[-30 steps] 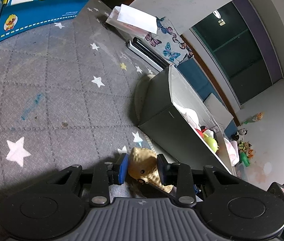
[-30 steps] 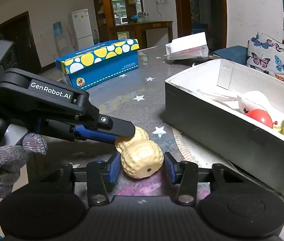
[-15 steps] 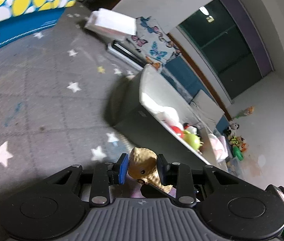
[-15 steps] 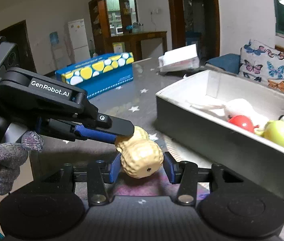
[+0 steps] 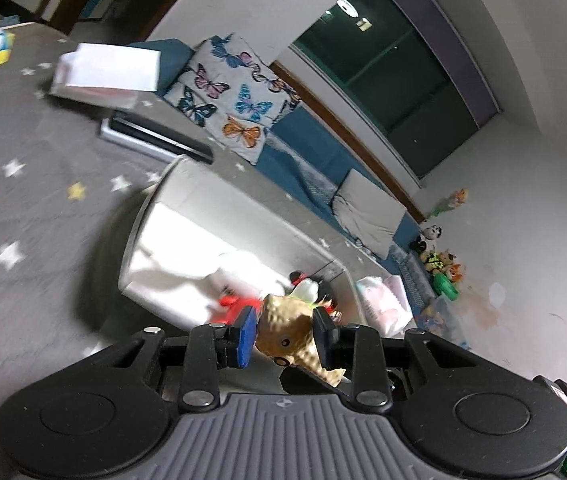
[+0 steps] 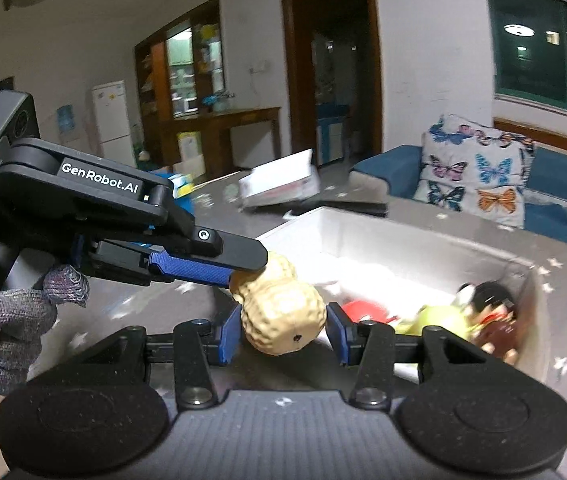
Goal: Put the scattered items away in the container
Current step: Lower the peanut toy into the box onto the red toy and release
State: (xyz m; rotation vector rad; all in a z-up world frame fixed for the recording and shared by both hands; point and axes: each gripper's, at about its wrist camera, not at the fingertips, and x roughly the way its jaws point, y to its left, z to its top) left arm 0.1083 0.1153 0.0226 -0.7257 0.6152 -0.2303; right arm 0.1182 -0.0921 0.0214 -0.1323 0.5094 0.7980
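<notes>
Right wrist view: both grippers pinching one peanut toy (image 6: 281, 312), holding it in the air at the near edge of the box (image 6: 403, 236).
Right gripper (image 6: 283, 332) is clamping the fat end between its blue pads; left gripper (image 5: 283, 334) is gripping the other end, its finger (image 6: 203, 258) reaching in from the left. Box is sitting on the grey star-print mat (image 5: 23, 200), holding a red ball (image 6: 365, 312), a green toy (image 6: 435, 318) and other small toys.
</notes>
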